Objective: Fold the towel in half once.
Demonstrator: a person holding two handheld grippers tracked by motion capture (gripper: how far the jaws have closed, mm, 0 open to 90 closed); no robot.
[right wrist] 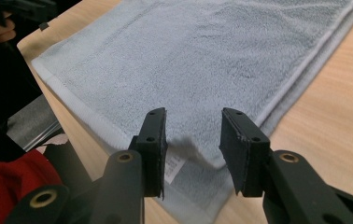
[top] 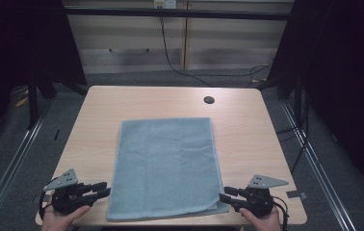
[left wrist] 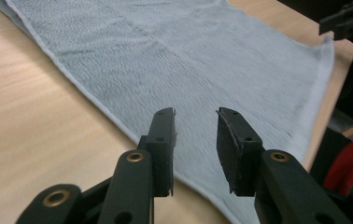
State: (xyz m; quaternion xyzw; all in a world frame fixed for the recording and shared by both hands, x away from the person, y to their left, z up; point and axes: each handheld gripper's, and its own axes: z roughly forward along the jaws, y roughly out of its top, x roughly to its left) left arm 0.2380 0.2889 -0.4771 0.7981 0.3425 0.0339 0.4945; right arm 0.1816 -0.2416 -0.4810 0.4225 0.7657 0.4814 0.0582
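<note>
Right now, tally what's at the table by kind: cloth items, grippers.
Towel, grey-blue, folded flat on the table: 1
Grippers, both open, one at each near corner of the towel: 2, left gripper and right gripper
Total: 3

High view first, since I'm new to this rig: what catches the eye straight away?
A grey-blue folded towel lies flat in the middle of the wooden table, reaching its near edge. The left gripper and right gripper sit open at the towel's two near corners, each held in a hand, pointing inward at it.
</note>
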